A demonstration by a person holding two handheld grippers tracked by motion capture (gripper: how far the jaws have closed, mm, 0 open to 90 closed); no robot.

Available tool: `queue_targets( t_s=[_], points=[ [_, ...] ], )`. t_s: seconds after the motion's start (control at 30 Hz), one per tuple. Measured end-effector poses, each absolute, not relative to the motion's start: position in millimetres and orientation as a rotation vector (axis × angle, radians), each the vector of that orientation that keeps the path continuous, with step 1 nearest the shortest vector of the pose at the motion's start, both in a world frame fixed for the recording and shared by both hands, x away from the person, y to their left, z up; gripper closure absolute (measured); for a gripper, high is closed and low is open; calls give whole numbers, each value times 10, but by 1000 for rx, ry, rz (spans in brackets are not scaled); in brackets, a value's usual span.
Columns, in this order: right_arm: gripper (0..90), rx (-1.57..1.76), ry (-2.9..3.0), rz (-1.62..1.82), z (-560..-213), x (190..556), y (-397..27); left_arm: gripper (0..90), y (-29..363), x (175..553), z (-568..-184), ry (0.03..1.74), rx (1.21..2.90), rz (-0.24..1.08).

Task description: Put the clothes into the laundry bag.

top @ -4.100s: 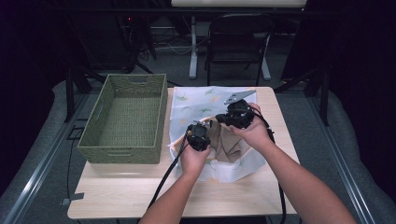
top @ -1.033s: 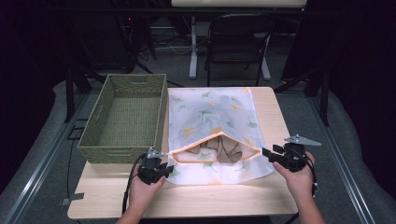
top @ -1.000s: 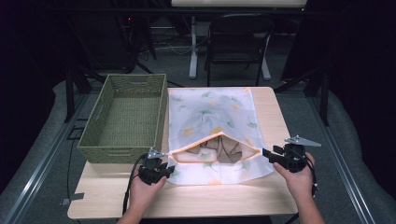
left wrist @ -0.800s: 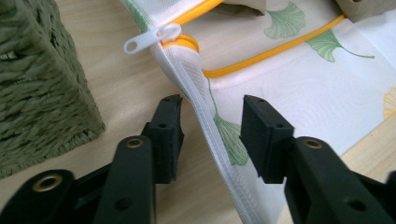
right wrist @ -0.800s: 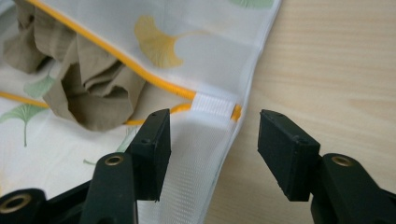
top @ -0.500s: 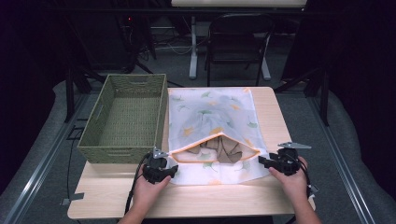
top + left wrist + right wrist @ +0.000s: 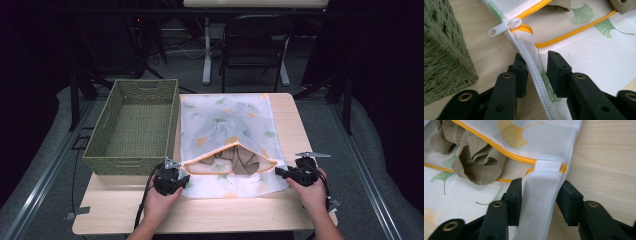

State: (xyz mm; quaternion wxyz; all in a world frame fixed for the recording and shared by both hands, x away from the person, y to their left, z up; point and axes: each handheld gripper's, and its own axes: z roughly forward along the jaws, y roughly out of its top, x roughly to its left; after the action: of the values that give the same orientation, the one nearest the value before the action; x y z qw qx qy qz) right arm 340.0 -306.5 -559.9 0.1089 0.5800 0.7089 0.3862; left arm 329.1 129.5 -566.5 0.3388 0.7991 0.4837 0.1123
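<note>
Brown garment [image 7: 239, 161] sits inside the mesh laundry bag [image 7: 227, 117], zipper unzipped; left gripper [image 7: 535, 68] and right gripper [image 7: 540, 195] have just been closing on its corners, neither yet clamped.

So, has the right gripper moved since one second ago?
Yes. The right gripper has shifted left and lower, from off the light wooden table edge in to the white leaf-print mesh laundry bag corner; its jaws have just been closing around it.
</note>
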Motion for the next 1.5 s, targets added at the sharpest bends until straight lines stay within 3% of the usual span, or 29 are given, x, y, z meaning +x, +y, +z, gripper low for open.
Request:
queue_targets(
  t_s=[0.1, 0.3, 1.03, 1.5],
  points=[
    [748, 1666, 2124, 1098, -5571, 3401, -3024, 793, 1311, 3294, -5672, 1270, 2075, 266],
    [880, 1618, 2162, 1071, -5545, 3375, -2988, 868, 1297, 3290, -5657, 1265, 2068, 294],
    [887, 1511, 2232, 862, -5392, 3292, -2845, 885, 1250, 3331, -5498, 1288, 2120, 265],
    [888, 1433, 2334, 769, -5139, 3399, -2729, 885, 1192, 3482, -5238, 1290, 2156, 161]
  ],
)
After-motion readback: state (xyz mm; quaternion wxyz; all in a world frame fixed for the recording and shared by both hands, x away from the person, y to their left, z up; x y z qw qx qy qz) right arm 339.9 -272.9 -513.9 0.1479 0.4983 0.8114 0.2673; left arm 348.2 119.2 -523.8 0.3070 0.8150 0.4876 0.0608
